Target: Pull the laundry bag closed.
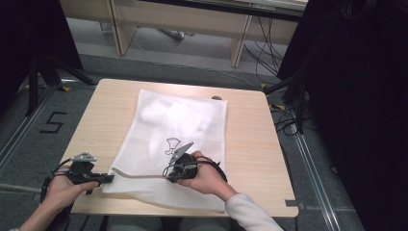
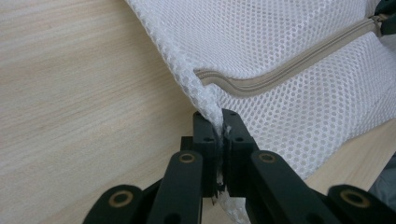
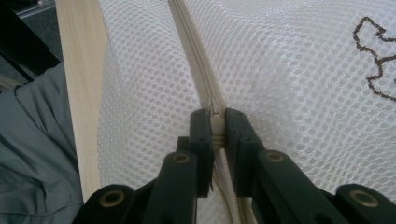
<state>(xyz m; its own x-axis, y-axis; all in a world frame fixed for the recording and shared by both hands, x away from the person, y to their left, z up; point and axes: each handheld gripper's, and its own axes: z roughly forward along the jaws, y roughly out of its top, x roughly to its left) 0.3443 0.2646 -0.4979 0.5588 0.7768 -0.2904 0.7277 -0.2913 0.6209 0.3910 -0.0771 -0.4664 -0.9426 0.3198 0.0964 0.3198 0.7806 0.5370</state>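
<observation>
A white mesh bag (image 1: 178, 130) lies flat on the wooden table (image 1: 250, 134), with a beige zipper (image 1: 139, 176) running along its near side. My left gripper (image 1: 111, 178) is shut on the bag's near-left corner. In the left gripper view the mesh (image 2: 280, 42) is pinched between the pads of my left gripper (image 2: 223, 123), just below the zipper's end (image 2: 280, 70). My right gripper (image 1: 168, 175) sits farther along the zipper. In the right gripper view my right gripper (image 3: 217, 119) is shut on the zipper pull (image 3: 215, 112), and the zipper (image 3: 194, 51) runs straight ahead.
Something white (image 1: 168, 113) shows through the bag's far half, and a brown printed figure (image 1: 172, 144) marks its middle. The table's near edge (image 3: 79, 70) lies close to the person's grey trousers (image 3: 32, 140). A small dark object (image 1: 216, 97) rests at the bag's far right corner.
</observation>
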